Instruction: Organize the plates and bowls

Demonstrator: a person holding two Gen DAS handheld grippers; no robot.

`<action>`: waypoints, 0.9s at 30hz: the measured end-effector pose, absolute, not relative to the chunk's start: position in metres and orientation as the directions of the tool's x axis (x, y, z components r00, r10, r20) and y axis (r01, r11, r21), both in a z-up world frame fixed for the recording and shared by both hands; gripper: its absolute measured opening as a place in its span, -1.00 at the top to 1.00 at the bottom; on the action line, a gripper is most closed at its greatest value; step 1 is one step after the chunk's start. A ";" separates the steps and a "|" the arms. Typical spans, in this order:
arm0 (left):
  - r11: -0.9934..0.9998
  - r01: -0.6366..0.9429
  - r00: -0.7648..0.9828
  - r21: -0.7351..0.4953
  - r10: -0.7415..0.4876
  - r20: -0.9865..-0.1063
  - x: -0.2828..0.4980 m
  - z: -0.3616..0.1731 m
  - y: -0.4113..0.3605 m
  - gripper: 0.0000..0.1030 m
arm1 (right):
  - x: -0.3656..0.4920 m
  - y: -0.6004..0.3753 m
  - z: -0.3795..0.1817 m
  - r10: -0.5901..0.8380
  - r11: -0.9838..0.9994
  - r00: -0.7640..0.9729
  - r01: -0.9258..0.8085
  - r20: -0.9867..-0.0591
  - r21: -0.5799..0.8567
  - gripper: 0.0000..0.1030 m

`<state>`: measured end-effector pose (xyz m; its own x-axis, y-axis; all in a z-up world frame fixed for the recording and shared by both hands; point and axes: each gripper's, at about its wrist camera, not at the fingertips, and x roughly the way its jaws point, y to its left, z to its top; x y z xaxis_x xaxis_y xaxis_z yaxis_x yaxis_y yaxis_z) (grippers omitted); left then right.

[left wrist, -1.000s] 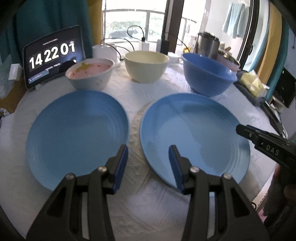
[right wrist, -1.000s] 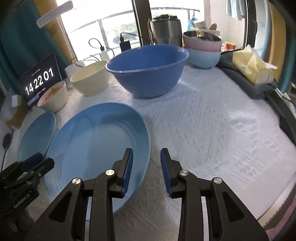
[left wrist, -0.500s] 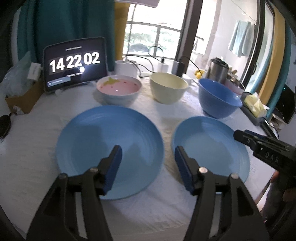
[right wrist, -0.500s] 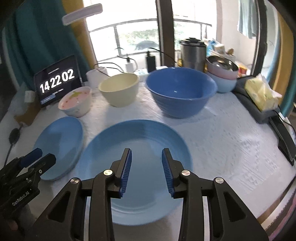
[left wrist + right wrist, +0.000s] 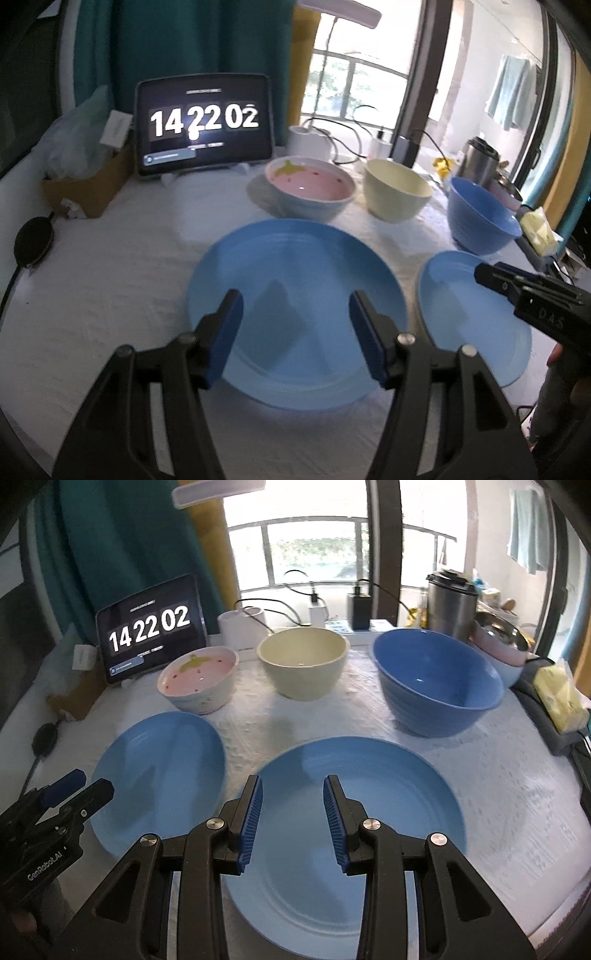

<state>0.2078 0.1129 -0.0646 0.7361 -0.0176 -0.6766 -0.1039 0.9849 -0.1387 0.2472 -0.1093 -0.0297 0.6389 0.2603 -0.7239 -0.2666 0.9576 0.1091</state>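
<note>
Two blue plates lie side by side on the white tablecloth. My left gripper is open and empty above the left plate, which shows in the right wrist view too. My right gripper is open and empty above the right plate, also seen in the left wrist view. Behind the plates stand a pink strawberry bowl, a cream bowl and a large blue bowl, in a row.
A tablet clock stands at the back left beside a cardboard box. Chargers and cables, a steel canister, stacked bowls and a yellow pack crowd the back and right edge.
Both grippers have risen and pulled back from the table. The left one has swung left from between the plates to over the left plate and opened wider. The right one now faces the right plate's middle.
</note>
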 end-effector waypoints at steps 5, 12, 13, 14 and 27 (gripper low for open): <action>0.980 -0.144 0.729 -0.136 0.013 -0.684 0.211 -0.070 0.134 -0.19 | 0.255 -0.088 -0.035 0.279 0.948 0.621 -0.298 -0.732 0.109 0.29; 0.971 -0.207 0.719 -0.115 0.071 -0.692 0.219 -0.078 0.163 -0.19 | 0.269 -0.061 -0.043 0.300 0.936 0.590 -0.334 -0.750 0.111 0.28; 0.970 -0.217 0.716 -0.114 0.078 -0.694 0.221 -0.080 0.168 -0.19 | 0.271 -0.058 -0.044 0.301 0.934 0.587 -0.339 -0.752 0.110 0.28; 0.968 -0.223 0.713 -0.112 0.084 -0.696 0.223 -0.081 0.171 -0.19 | 0.274 -0.053 -0.046 0.304 0.932 0.582 -0.344 -0.754 0.110 0.28; 0.969 -0.220 0.652 -0.115 0.059 -0.756 0.248 -0.111 0.180 -0.21 | 0.310 -0.028 -0.063 0.316 0.923 0.530 -0.365 -0.787 0.125 -0.03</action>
<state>0.2483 0.1799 -0.1115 0.6523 0.0586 -0.7557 -0.2203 0.9686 -0.1151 0.3102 -0.0279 -0.0633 0.5302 0.3160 -0.7868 -0.3648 0.9227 0.1248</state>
